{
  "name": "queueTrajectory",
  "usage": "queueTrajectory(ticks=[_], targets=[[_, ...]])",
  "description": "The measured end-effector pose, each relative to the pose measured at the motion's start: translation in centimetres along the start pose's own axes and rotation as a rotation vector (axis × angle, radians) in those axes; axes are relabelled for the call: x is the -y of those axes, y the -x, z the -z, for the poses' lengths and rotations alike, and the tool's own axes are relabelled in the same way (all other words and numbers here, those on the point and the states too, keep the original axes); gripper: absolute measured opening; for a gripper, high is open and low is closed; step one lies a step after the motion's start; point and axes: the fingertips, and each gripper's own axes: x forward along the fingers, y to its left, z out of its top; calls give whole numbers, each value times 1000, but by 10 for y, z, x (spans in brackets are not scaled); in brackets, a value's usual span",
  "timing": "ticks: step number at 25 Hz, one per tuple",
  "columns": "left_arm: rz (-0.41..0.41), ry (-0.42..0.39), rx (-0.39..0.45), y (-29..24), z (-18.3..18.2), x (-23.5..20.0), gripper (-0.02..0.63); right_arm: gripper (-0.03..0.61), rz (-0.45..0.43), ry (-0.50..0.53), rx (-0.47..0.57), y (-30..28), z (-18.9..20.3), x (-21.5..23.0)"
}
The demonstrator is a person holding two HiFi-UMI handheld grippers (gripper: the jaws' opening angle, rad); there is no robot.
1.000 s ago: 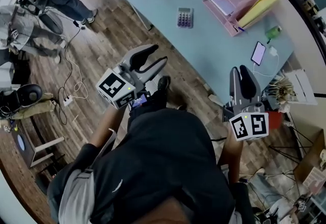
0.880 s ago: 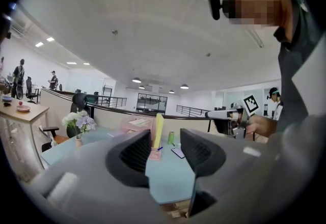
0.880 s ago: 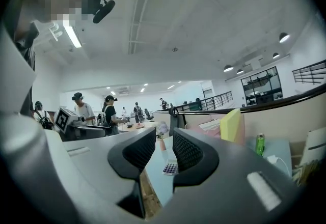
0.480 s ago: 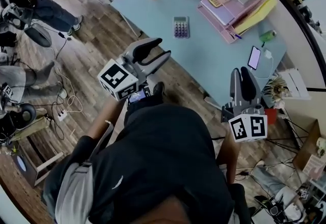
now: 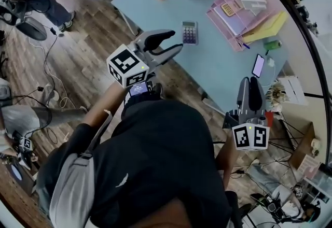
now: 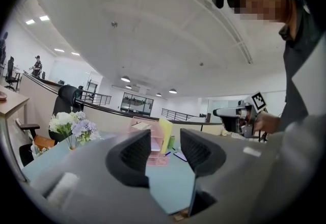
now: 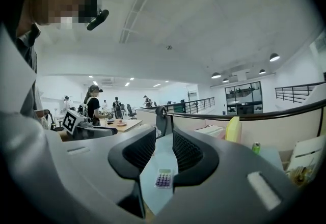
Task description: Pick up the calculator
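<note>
Head view: the left gripper has moved up over the desk edge, nearer the calculator, so the reach looks begun; the right gripper hangs back

Left gripper view: jaws apart, empty; calculator unseen

Right gripper view: jaws slightly parted, empty, with the calculator lying flat on the desk beyond them

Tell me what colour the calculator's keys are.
Purple; the calculator shows best in the right gripper view.
</note>
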Motion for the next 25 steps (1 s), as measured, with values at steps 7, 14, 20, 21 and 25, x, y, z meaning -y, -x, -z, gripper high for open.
queueTrajectory(ticks=[7, 14, 20, 21, 25], targets=[[21, 45, 16, 0, 5, -34, 220, 84, 59, 35, -34, -7, -5, -12], [-9, 89, -1, -3, 21, -54, 221, 84, 74, 36, -52, -19, -1, 1], [-70, 103, -30, -6, 30, -72, 220, 84, 0, 12, -53, -55, 6, 10], [-80, 110, -35, -7, 32, -76, 221, 84, -18, 12, -53, -62, 6, 8], [-115, 137, -54, -15, 39, -95, 221, 84, -69, 12, -58, -90, 3, 9]])
